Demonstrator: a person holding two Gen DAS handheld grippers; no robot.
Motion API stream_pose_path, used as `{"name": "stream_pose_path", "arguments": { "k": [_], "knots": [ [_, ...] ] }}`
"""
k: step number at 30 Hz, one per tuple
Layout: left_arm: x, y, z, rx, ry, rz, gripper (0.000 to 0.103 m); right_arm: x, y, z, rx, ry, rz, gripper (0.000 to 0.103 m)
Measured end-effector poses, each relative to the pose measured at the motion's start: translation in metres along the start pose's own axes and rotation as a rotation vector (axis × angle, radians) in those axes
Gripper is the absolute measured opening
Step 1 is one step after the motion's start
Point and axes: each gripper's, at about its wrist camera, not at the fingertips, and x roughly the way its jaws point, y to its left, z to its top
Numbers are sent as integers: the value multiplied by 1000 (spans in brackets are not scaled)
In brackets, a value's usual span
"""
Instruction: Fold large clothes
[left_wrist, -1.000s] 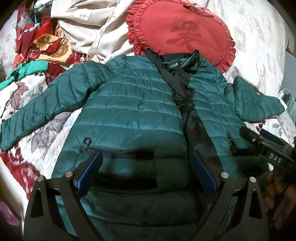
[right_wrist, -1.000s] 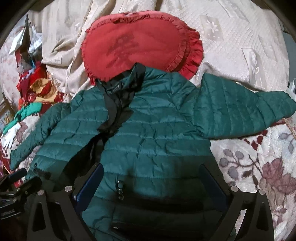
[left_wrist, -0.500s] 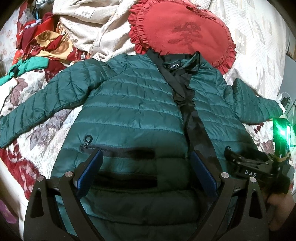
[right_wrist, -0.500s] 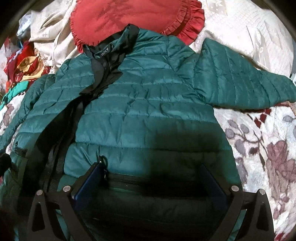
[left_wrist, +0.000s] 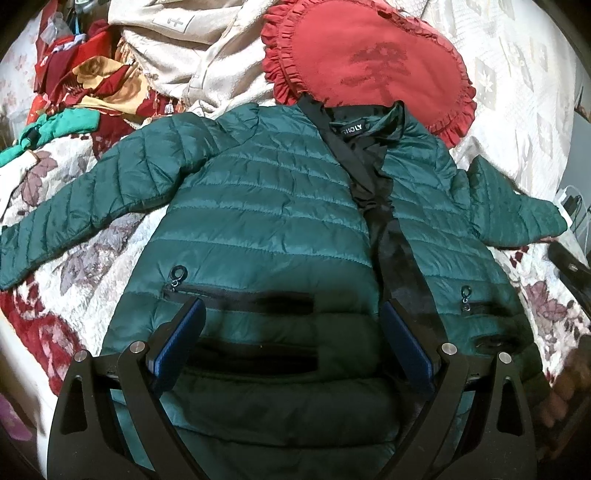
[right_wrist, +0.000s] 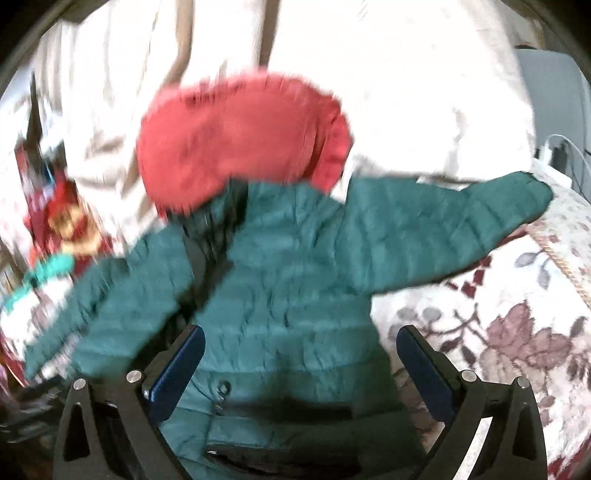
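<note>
A red cushion (left_wrist: 369, 62) touches the collar of the green jacket (left_wrist: 266, 221), which lies front-up with sleeves spread on my flowered bedspread (left_wrist: 70, 258). My left gripper (left_wrist: 293, 343) and right gripper (right_wrist: 301, 363) hover over it with jaws apart, holding nothing.

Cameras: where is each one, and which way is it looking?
Left wrist: sits on the left tool, looks along the jacket toward the red pillow; a hand shows at right.
Right wrist: sits on the right tool, blurred, faces the same jacket and pillow.
Both share jacket, pillow, bedspread.
</note>
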Motion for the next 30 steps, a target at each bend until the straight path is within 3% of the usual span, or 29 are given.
{"name": "stream_pose_path", "arguments": {
  "k": [4, 17, 30],
  "knots": [
    [-1, -3, 0, 12, -4, 16, 96, -15, -3, -7, 31, 11, 39, 103],
    [-3, 6, 1, -22, -3, -16, 96, -4, 37, -21, -185, 51, 14, 103],
    [-4, 10, 1, -35, -8, -22, 96, 0, 35, -21, -188, 66, 2, 103]
  ]
}}
